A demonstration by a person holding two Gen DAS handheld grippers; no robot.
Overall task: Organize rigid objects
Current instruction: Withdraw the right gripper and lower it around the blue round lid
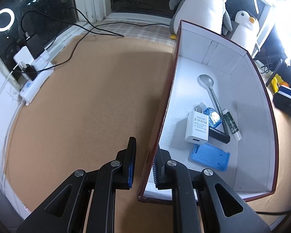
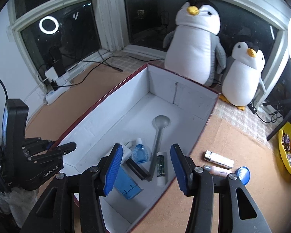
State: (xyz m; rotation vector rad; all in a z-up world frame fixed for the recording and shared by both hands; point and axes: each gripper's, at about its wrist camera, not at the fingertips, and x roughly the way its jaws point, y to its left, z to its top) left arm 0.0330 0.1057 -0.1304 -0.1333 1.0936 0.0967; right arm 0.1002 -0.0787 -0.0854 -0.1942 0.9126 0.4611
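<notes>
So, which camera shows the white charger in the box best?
The left wrist view: the white charger lies fully visible, label up, inside the box. In the right wrist view only its corner and prongs show behind a gripper finger.

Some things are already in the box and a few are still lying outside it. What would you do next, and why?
Probably swing the open right gripper rightward to the lighter outside the box. It hovers empty over the box, while the left gripper straddles the box wall.
</notes>
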